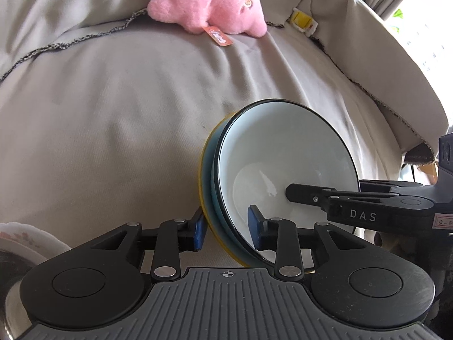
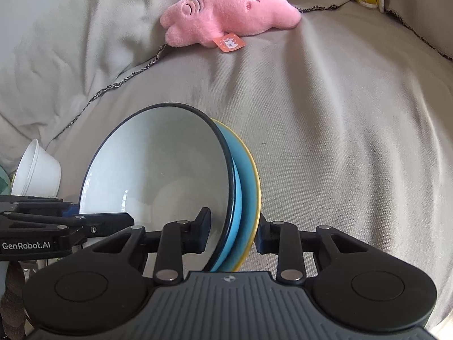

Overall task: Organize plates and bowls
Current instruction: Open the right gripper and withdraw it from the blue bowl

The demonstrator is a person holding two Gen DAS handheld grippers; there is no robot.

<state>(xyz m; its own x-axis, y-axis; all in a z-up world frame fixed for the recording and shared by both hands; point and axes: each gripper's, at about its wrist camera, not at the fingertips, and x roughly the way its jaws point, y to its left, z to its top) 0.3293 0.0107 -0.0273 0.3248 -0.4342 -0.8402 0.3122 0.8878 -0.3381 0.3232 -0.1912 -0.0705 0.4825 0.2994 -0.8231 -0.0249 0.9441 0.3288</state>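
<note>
Both hand-held grippers carried one nested stack over the sofa cushion (image 2: 339,170): a pale bowl (image 1: 286,153) with a dark rim sat on a blue plate (image 2: 245,187) and a yellow-rimmed plate (image 2: 256,175).

The left hand-held gripper (image 1: 226,232) clamped the stack's near rim, one blue pad (image 1: 199,233) under the yellow-rimmed plate and the other inside the bowl. The right hand-held gripper (image 2: 233,233) was closed on the opposite rim the same way, so the stack hung between the two, tilted, above the cushion.

Step in hand looked like a two-handed carry or set-down of the stack. A white bowl (image 2: 38,170) lay tipped at the left in the right wrist view, and a patterned dish (image 1: 25,240) showed at the left wrist view's edge. A pink plush toy (image 1: 206,2) lay well behind.

Next move likely called for levelling the stack, lowering both sides evenly, then releasing both grips together. The soft cushion could tip it.
</note>
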